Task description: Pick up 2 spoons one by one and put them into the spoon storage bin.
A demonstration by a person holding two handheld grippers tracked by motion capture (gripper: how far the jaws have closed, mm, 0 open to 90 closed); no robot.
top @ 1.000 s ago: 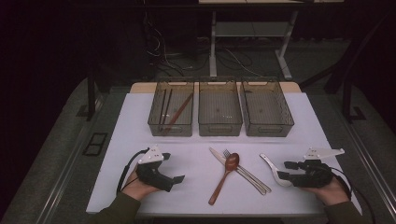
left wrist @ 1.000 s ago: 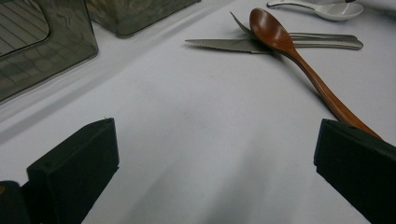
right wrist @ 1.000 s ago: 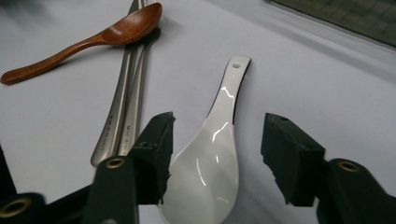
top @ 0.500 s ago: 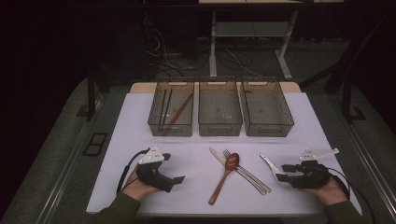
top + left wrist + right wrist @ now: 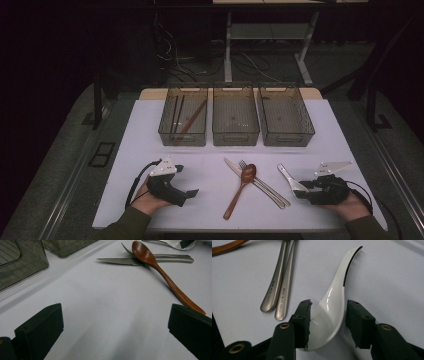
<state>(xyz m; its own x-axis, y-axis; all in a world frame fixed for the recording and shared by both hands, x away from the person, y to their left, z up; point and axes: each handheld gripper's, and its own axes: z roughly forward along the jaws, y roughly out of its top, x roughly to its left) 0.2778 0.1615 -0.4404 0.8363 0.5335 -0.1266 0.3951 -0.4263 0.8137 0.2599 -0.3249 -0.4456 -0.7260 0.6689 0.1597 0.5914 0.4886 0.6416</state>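
A white ceramic spoon (image 5: pixel 337 287) lies on the white table top (image 5: pixel 210 165), right of centre, and also appears as a pale spoon (image 5: pixel 287 176) in the high view. My right gripper (image 5: pixel 328 307) straddles its bowl. Its jaws have just been closing; one pad is against the bowl's edge, while the other stands a sliver off. From above, the right gripper (image 5: pixel 306 191) rests low at the spoon's near end. My left gripper (image 5: pixel 187 195) rests on the table at front left, wide open (image 5: pixel 115 308), with nothing between its jaws.
A wooden spoon (image 5: pixel 242 187) lies across a steel knife (image 5: pixel 117 261) and a fork (image 5: pixel 260 180) at front centre. Three clear bins stand in a row behind: the left bin (image 5: pixel 182 136) holds chopsticks, beside the middle bin (image 5: pixel 235 135) and the right bin (image 5: pixel 287 136).
The right gripper has edged slightly left and down over the white spoon's bowl, its jaws narrower. The left hand has not moved.
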